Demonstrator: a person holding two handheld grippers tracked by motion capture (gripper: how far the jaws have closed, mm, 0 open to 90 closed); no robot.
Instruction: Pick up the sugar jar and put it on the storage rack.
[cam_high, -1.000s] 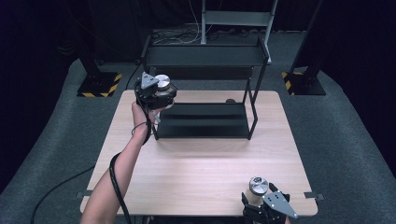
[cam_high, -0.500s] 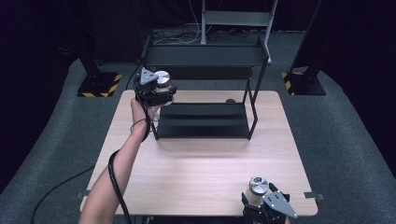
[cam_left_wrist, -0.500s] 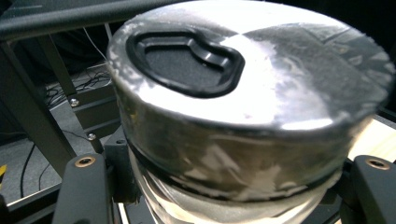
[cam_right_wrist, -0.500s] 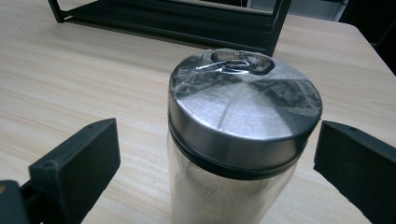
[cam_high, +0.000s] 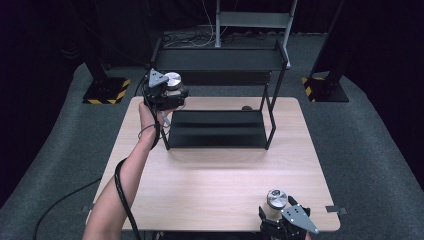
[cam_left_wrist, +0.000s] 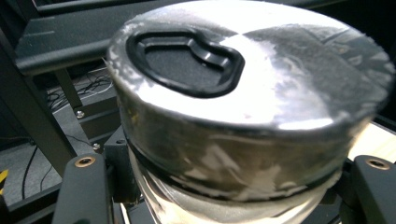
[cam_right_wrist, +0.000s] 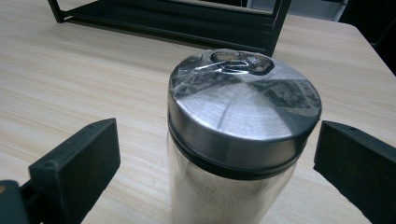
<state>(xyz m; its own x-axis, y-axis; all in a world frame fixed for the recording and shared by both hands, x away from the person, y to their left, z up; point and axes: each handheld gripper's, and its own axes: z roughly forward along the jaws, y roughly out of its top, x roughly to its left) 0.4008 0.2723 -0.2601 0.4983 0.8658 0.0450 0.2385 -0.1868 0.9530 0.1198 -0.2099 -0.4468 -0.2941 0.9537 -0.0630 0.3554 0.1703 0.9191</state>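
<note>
The left gripper (cam_high: 167, 95), in the upper left of the high view, grasps a silver-lidded jar (cam_left_wrist: 243, 93) beside the black shelf rack (cam_high: 220, 125); shelving is probably unfinished. At the bottom right, the right gripper (cam_right_wrist: 215, 154) has released jaws around a second jar (cam_right_wrist: 240, 140) standing on the desk (cam_high: 210, 185).

A clear jar (cam_right_wrist: 233, 154) with a silver metal lid (cam_right_wrist: 243, 112) stands upright on the pale wood counter (cam_right_wrist: 93, 79), between the 2 black jaws of the right tool (cam_right_wrist: 217, 172). The jaws sit apart at 9 and 3 o'clock, each with a gap to the jar. A black metal rack (cam_right_wrist: 187, 23) stands on the counter toward 12 o'clock.
</note>
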